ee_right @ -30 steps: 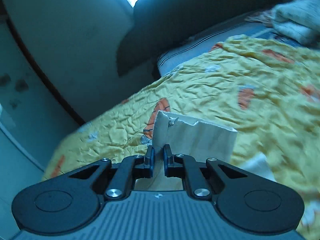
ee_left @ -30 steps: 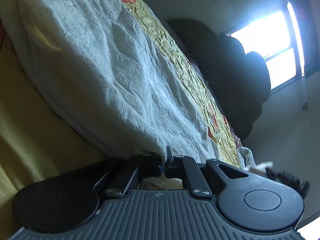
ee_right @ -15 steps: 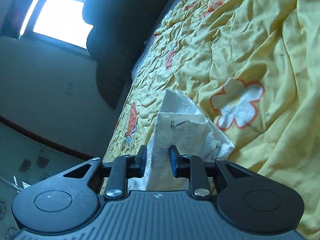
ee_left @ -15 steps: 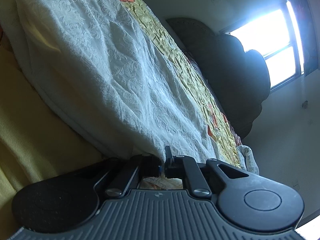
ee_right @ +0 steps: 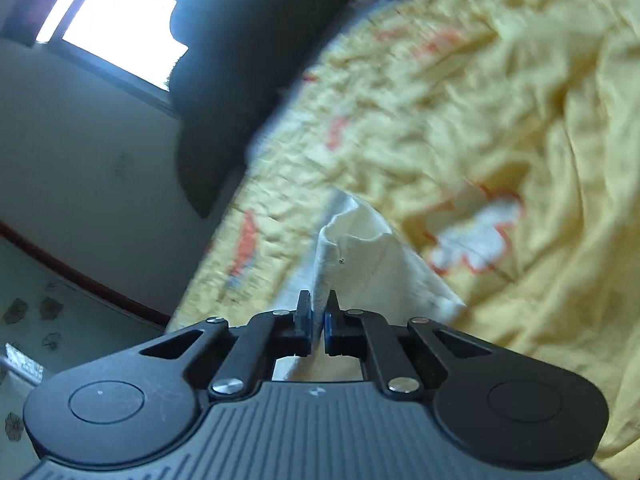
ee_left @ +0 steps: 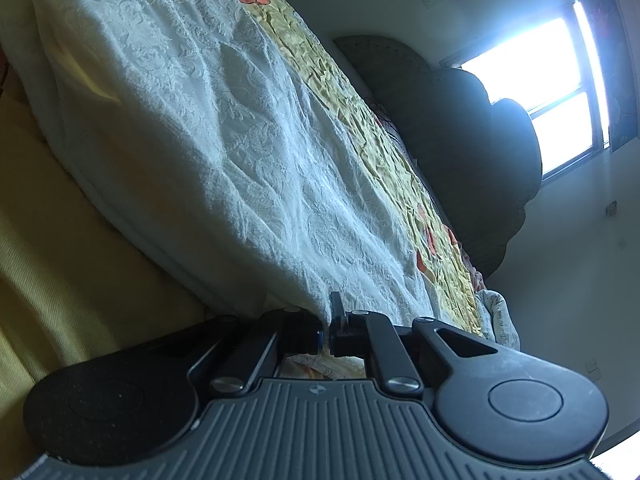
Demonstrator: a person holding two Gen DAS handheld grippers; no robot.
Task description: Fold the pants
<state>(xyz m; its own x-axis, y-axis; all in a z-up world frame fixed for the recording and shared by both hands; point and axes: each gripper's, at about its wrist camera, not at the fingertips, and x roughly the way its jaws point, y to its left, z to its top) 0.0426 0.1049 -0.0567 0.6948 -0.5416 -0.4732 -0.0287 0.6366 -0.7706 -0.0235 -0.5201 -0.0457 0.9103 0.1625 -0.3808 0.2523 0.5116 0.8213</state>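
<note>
Pinching white fabric: left gripper (ee_left: 326,320), angled slightly downward, jaws nearly together on an edge of the pants (ee_left: 224,136), which spread away from it across the yellow patterned bedspread (ee_left: 360,120) toward the far left. Right gripper (ee_right: 318,310), tilted, jaws clamped tight on an upstanding corner of the pants (ee_right: 360,256), bedspread (ee_right: 500,128) beyond, blurred. Dark headboard (ee_left: 460,148) and bright window (ee_left: 540,92) at far right. No legible writing.

Yellow flowered bedsheet (ee_right: 500,128), dark headboard (ee_left: 460,152), bright window (ee_left: 532,80).
</note>
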